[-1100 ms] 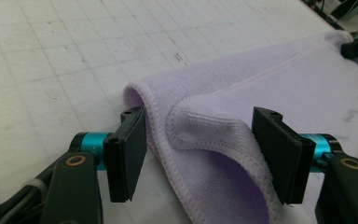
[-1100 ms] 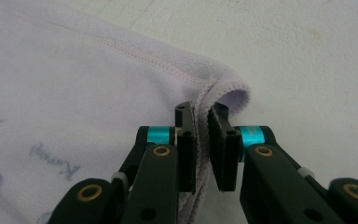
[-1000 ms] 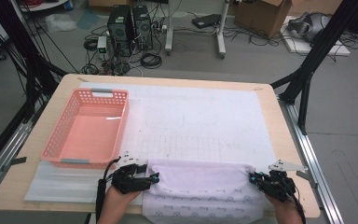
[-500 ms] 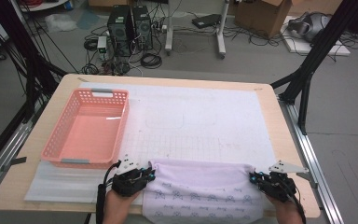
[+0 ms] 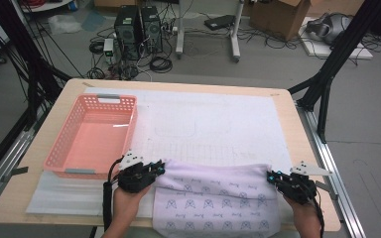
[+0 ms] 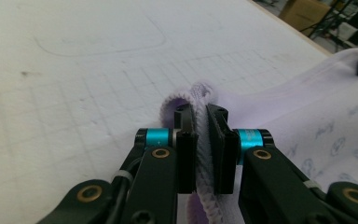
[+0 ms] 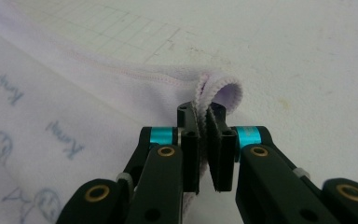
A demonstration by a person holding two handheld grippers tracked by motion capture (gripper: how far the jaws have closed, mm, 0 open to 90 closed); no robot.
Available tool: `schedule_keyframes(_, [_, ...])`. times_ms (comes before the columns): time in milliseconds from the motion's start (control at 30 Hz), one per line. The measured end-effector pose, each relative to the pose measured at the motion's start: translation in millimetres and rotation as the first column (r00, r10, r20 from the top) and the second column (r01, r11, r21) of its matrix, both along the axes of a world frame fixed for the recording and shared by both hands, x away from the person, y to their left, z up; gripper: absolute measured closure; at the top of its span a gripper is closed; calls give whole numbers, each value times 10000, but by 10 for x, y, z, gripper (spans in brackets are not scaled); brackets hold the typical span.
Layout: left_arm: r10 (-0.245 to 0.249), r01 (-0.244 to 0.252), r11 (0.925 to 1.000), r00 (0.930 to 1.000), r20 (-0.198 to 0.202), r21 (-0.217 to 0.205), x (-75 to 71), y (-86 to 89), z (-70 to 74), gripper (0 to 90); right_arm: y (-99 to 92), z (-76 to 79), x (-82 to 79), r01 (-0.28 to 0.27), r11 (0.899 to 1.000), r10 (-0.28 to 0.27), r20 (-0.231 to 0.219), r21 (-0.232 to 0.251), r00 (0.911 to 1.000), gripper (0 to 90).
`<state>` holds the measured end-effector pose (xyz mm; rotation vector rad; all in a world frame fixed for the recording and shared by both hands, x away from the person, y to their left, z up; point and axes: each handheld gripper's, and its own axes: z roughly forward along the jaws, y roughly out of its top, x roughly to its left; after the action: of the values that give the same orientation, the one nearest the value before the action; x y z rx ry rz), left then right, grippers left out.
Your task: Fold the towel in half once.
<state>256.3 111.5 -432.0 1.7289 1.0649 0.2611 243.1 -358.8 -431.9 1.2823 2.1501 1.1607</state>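
Note:
A pale lilac cloth (image 5: 218, 198) with a blue print lies at the table's near edge, hanging partly over it. My left gripper (image 5: 159, 167) is at its far left corner. Its jaws have just been closing, and now they are shut on the cloth's hemmed edge (image 6: 200, 88), which stands pinched between the pads (image 6: 201, 112). My right gripper (image 5: 270, 176) is at the far right corner, shut on a fold of the cloth's hem (image 7: 223, 86) that loops above its fingertips (image 7: 202, 109). The cloth (image 7: 51, 93) stretches flat between the two grippers.
A pink plastic basket (image 5: 54, 153) with nothing in it stands at the left, just beyond my left gripper. A white gridded mat (image 5: 213, 124) covers the tabletop. Black frame posts, computers and cables are on the floor past the far edge.
The left gripper's jaws have drawn together on the cloth's left corner. Both hands have stayed where they were, and the cloth has barely shifted.

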Motion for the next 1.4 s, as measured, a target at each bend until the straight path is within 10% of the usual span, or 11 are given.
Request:
schedule_keyframes(233, [413, -359, 9963, 9968, -686, 787, -153, 43, -150, 460, 1, -47, -19, 149, 9996, -154, -223, -236, 9996, 713])
schedule_keyframes(467, [26, 65, 9966, 9938, -1111, 818, -103, -54, -218, 402, 60, -107, 8, 83, 9977, -158, -1116, -675, 9936, 515])
schedule_keyframes(633, [-112, 209, 9897, 9975, -694, 1413, -138, -149, -234, 640, 96, -108, 15, -462, 9973, 384, -1292, -577, 9909, 761])
schedule_keyframes(767, [-170, 284, 9951, 9927, -1195, 948, -114, -155, -240, 806, 94, -107, 17, -457, 9984, 407, -1431, -320, 9889, 834])
schedule_keyframes(1067, [101, -52, 9979, 9971, -757, 648, 163, -97, 41, 833, 72, 9, 90, -248, 9997, 246, -372, -50, 9990, 846])
schedule_keyframes(1400, [790, -746, 9943, 9953, -564, 766, 715, -126, 220, 833, 83, 189, 659, -102, 9999, 104, -178, 92, 9998, 845])
